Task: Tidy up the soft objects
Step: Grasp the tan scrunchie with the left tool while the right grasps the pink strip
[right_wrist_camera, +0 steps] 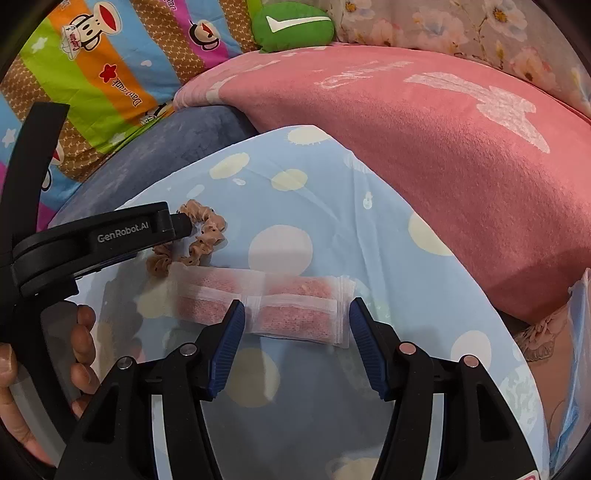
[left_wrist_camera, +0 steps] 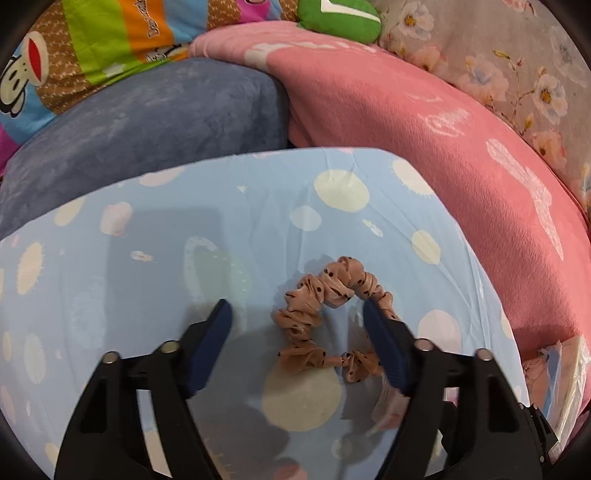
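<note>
A tan scrunchie with dark dots lies on the light blue spotted pillow. My left gripper is open just over it; its right finger rests across the scrunchie's right side. In the right wrist view the same scrunchie lies by the left gripper's black tip. A white gauzy packet with pink filling lies flat on the pillow. My right gripper is open, its blue pads on either side of the packet's right half.
A pink fleece cushion borders the pillow on the right and a grey-blue plush cushion on the far left. Behind are a colourful cartoon blanket, a green plush and flowered fabric. A hand holds the left gripper.
</note>
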Available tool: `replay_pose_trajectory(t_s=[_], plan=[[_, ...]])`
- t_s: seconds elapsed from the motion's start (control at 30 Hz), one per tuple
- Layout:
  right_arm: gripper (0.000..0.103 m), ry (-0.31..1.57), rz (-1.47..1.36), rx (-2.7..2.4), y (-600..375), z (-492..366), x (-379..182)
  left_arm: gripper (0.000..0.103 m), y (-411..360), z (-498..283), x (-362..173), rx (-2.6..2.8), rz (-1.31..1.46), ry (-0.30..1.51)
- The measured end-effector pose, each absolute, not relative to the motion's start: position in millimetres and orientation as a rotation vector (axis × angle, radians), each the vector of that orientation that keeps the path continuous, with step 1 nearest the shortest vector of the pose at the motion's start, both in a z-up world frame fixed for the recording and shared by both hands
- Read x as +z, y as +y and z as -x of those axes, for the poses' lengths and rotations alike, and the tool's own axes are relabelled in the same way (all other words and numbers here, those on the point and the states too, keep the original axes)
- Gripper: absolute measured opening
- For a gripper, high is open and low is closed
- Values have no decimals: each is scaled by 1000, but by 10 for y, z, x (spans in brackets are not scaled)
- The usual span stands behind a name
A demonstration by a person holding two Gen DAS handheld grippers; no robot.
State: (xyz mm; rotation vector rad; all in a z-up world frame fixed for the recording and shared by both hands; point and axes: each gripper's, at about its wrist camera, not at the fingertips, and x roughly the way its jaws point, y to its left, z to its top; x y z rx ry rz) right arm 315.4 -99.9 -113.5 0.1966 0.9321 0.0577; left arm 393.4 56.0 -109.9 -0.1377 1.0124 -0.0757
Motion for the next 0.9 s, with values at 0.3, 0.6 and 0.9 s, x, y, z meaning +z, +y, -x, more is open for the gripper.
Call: replay_pose_trajectory(t_s=[0.3, 0.6, 0.9], plan=[[27, 929, -165, 34, -1009, -3096, -1155, 12, 495, -3830, -1116, -79, 133, 1020], [15, 920, -212, 54, -1098, -2817, -954, 10, 349, -3491, -846, -114, 136, 987], [14, 831, -236, 46, -1291, -2325, -478, 10, 54, -3004, -383, -177, 127, 927]])
